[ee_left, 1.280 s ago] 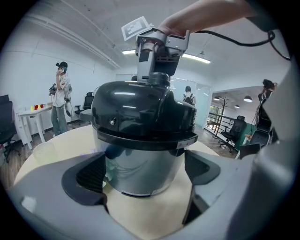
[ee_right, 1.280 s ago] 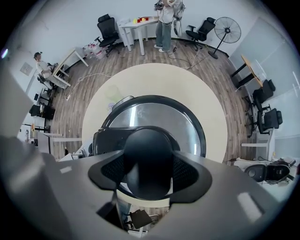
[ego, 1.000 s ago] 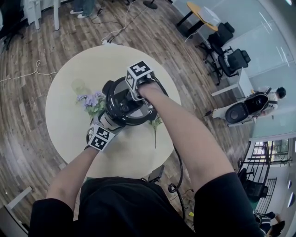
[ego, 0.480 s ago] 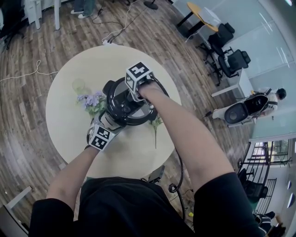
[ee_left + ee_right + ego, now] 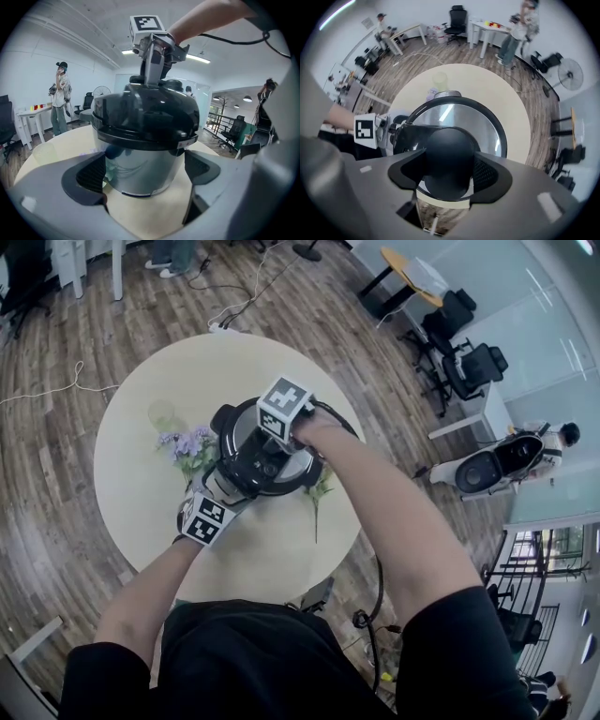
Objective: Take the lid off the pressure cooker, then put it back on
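A pressure cooker (image 5: 246, 474) with a steel body (image 5: 140, 159) and a black lid (image 5: 145, 117) stands in the middle of a round cream table (image 5: 131, 493). My right gripper (image 5: 449, 171) points straight down from above, shut on the lid's round black knob (image 5: 447, 154). In the left gripper view it rises from the lid top, carrying its marker cube (image 5: 147, 26). My left gripper (image 5: 146, 177) reaches in low from the near left, its pads (image 5: 91, 173) against the sides of the steel body. The lid sits on the pot.
Purple flowers (image 5: 187, 444) and a clear glass (image 5: 161, 413) lie left of the cooker, and a flower stem (image 5: 317, 498) to its right. The cooker's black cable hangs off the table's near edge. Office chairs, desks and people stand around the room.
My right gripper has rolled about the knob; its marker cube has turned and shifted slightly right and down in the head view. The left gripper and the cooker body have stayed put.
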